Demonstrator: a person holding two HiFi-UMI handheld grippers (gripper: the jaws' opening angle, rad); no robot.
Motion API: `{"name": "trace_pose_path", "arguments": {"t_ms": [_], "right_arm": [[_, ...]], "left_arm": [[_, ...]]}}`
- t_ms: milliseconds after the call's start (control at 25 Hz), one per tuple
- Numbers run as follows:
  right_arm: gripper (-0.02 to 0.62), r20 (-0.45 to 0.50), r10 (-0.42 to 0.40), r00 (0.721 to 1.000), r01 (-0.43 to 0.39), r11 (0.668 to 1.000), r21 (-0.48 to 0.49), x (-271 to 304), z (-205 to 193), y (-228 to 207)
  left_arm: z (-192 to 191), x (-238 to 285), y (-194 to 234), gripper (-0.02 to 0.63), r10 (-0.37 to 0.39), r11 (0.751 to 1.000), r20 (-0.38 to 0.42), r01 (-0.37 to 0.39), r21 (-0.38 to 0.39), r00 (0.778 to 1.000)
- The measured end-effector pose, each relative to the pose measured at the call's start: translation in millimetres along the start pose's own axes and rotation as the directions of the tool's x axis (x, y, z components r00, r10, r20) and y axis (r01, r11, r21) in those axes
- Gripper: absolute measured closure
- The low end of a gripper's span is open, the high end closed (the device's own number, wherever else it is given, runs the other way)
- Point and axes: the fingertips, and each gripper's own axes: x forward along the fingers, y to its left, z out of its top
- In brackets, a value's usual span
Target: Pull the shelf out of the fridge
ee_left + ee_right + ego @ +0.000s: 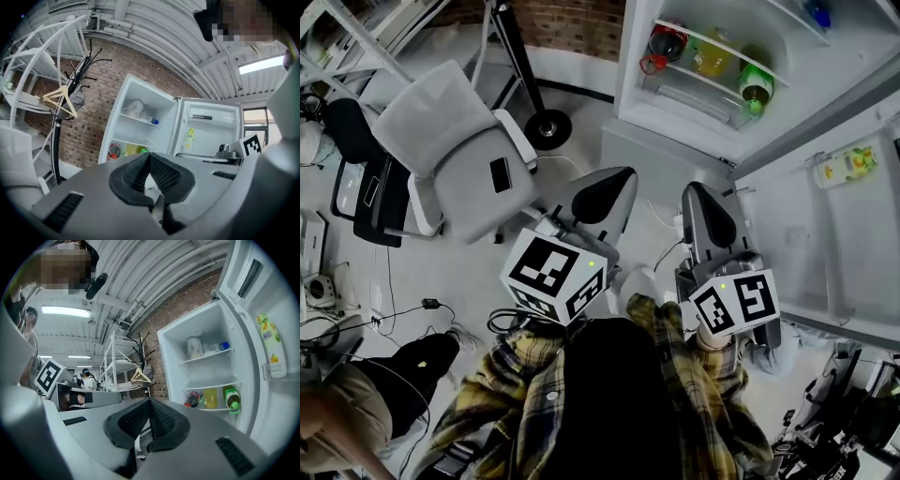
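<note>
Well back from the open fridge, left gripper and right gripper point toward it, jaws pressed together and empty, seemingly readying to reach its shelf.

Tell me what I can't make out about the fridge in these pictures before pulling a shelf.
- Head view: the top of the fridge is cut off by the picture's edge.
- Left gripper view: the left tool hides the fridge below the bottles.
- Right gripper view: the white bundle on the upper shelf is too small to name, and the print on the door sticker is unreadable.
</note>
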Motion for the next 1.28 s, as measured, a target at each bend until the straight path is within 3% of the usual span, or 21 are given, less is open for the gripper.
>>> {"name": "trace_pose_path", "arguments": {"t_ms": [640, 1280], "right_arm": [[0.578, -0.022, -0.037, 0.999, 0.038, 0.999, 0.031, 46, -1, -51], [0.578, 0.016, -0.029, 0.999, 0.028, 0.999, 0.030, 111, 39, -183]], "left_arm": [[7, 60, 36, 0.603, -0.008, 1.000, -0.013, 0.008, -0.016, 1.000], [42, 211, 44, 0.603, -0.026, 1.000, 0.012, 0.026, 0.017, 1.000]]}}
